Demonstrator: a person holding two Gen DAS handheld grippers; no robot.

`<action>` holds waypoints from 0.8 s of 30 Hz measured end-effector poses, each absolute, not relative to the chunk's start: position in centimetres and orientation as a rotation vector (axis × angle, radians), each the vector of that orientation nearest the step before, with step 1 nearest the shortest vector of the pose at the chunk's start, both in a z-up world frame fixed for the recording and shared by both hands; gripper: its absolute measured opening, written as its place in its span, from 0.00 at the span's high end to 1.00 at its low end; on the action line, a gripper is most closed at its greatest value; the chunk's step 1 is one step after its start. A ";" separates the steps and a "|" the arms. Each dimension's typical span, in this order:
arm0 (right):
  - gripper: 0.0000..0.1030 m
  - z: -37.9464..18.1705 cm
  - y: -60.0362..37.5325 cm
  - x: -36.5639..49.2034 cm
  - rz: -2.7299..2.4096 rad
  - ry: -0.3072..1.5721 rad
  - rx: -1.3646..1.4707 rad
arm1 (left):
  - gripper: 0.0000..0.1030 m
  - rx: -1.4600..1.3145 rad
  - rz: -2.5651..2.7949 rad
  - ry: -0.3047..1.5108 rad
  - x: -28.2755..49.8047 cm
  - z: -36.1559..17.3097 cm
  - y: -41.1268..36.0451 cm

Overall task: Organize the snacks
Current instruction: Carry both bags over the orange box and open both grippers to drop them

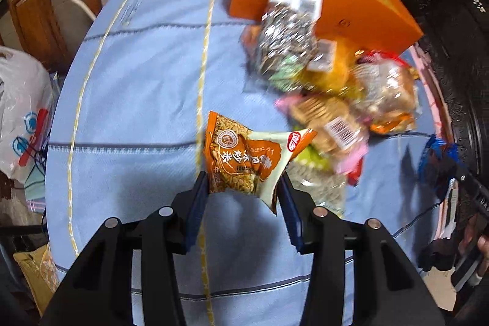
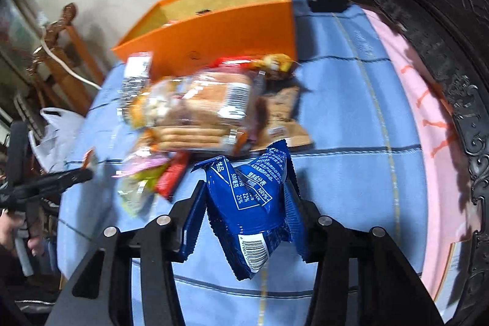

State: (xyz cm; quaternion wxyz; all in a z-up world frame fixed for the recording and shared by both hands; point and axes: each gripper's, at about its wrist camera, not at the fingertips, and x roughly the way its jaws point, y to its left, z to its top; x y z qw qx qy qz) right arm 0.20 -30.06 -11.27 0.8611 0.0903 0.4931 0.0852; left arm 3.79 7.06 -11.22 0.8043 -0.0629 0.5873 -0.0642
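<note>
Left wrist view: left gripper [image 1: 243,188] fingers pinch an orange peanut packet [image 1: 244,156], lifted above the blue cloth surface [image 1: 137,81]. Right gripper [image 2: 244,197] fingers pinch a blue packet [image 2: 247,203]. Snack pile [image 1: 330,87] lies beside the orange box [image 1: 351,8].

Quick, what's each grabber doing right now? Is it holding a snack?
Left gripper: closed on the orange peanut packet, held above the blue tablecloth.
Right gripper: closed on the blue snack packet.
</note>
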 end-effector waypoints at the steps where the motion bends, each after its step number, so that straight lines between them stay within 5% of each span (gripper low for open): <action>1: 0.53 -11.1 -29.6 0.3 0.194 1.030 0.186 | 0.57 -0.132 -0.145 1.255 4.6 -10.8 6.1; 5: 0.53 -12.5 -27.1 1.0 0.248 1.068 0.126 | 0.56 -0.119 -0.171 1.257 6.0 -11.1 2.6; 16: 0.23 -19.0 -24.4 3.9 0.197 1.222 -0.037 | 0.56 -0.121 -0.178 1.319 6.5 -13.0 1.9; 23: 0.25 -19.8 -23.8 4.1 0.154 1.259 -0.116 | 0.56 -0.125 -0.183 1.327 6.6 -13.4 1.7; 24: 0.40 -19.6 -24.1 4.1 0.139 1.254 -0.120 | 0.56 -0.125 -0.184 1.328 6.6 -13.4 1.8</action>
